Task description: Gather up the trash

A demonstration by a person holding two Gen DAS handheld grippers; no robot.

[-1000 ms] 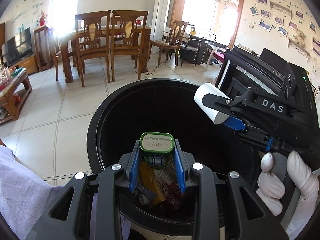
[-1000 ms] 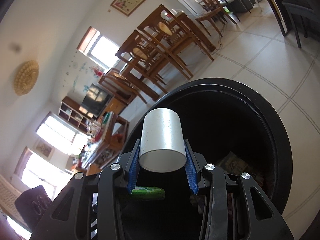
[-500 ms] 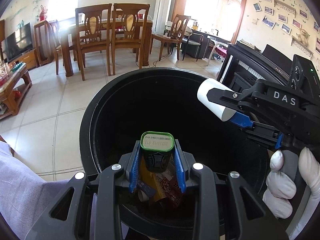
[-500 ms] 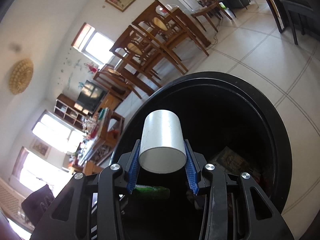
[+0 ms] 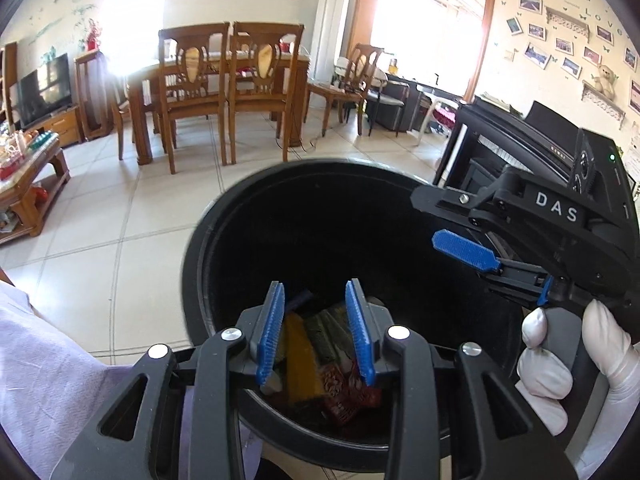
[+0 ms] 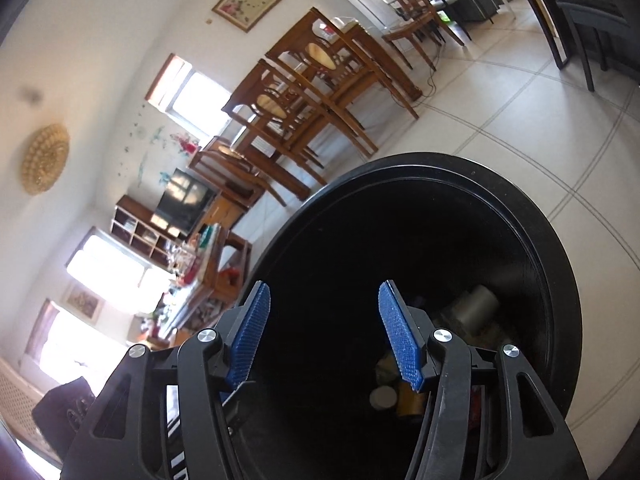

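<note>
A black round trash bin (image 5: pixel 208 248) stands on the tiled floor; it also fills the right wrist view (image 6: pixel 560 280). My left gripper (image 5: pixel 316 328) is open and empty over the bin's near rim. My right gripper (image 6: pixel 324 336) is open and empty over the bin; it shows in the left wrist view (image 5: pixel 464 248) at the right rim. Inside lie wrappers (image 5: pixel 300 360) in yellow and red. The white cup (image 6: pixel 478 304) lies on its side at the bottom among other trash. The green-lidded tin is not visible.
A wooden dining table with chairs (image 5: pixel 224 92) stands behind the bin. A low wooden table (image 5: pixel 28 176) is at the left. A black piano (image 5: pixel 516 152) stands at the right. Tiled floor (image 5: pixel 100 248) surrounds the bin.
Both grippers have opened. The green-lidded tin has left my left gripper and the white cup has left my right gripper; the cup now lies in the bin.
</note>
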